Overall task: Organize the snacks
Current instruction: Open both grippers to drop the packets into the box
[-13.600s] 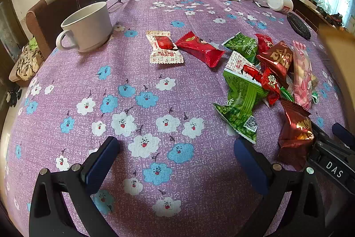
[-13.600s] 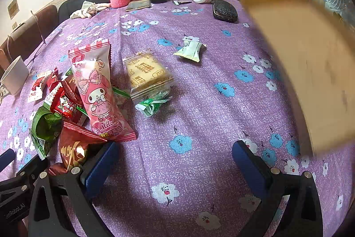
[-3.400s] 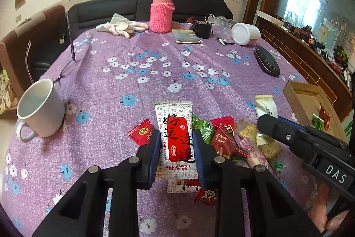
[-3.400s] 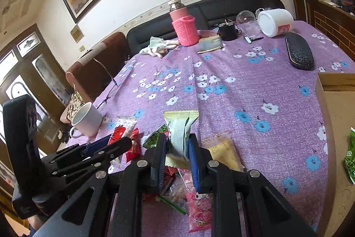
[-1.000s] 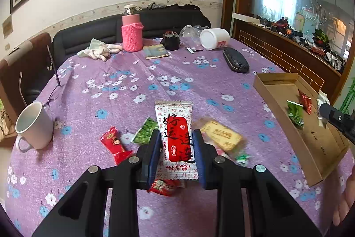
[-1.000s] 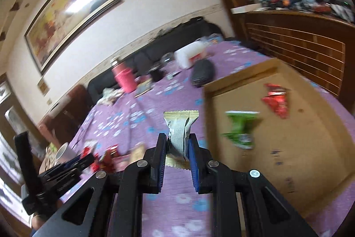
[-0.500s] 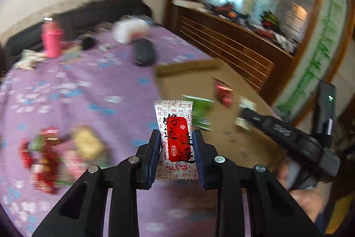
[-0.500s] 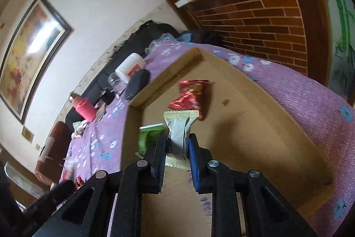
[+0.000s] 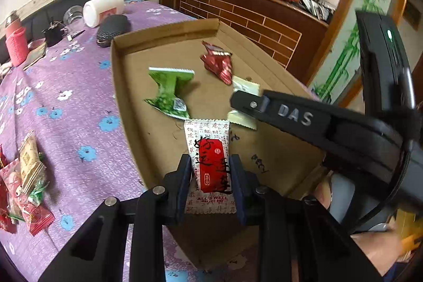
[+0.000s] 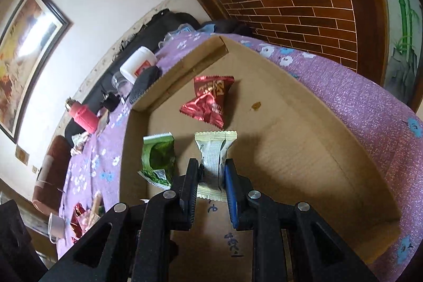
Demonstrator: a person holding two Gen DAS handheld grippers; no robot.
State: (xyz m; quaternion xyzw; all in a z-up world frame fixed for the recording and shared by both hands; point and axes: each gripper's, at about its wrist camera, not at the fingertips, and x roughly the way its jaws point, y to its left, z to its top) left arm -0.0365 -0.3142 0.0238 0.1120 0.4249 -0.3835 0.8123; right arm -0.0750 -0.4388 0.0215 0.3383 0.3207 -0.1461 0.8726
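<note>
A shallow cardboard tray (image 9: 124, 102) lies on the purple flowered tablecloth; it also shows in the right wrist view (image 10: 304, 97). A green packet (image 9: 169, 89) and a red packet (image 9: 218, 65) lie in it. My left gripper (image 9: 210, 181) is shut on a white-and-red snack packet (image 9: 211, 160) above the tray's near part. My right gripper (image 10: 210, 176) is shut on a pale green-white packet (image 10: 214, 152) low over the tray floor, next to the green packet (image 10: 158, 157) and the red packet (image 10: 208, 102). The right gripper (image 9: 243, 99) reaches across the left wrist view.
A heap of loose snack packets (image 9: 23, 181) lies on the cloth left of the tray. A white jar (image 9: 103, 8), a black case (image 9: 112, 28), a pink-sleeved bottle (image 9: 15, 44) and a white mug (image 10: 56, 226) stand farther off. A brick-patterned wooden counter (image 9: 251, 20) borders the table.
Both grippers have swung from the snack heap over to the tray, each still holding its packet. The right gripper has come lower into the tray.
</note>
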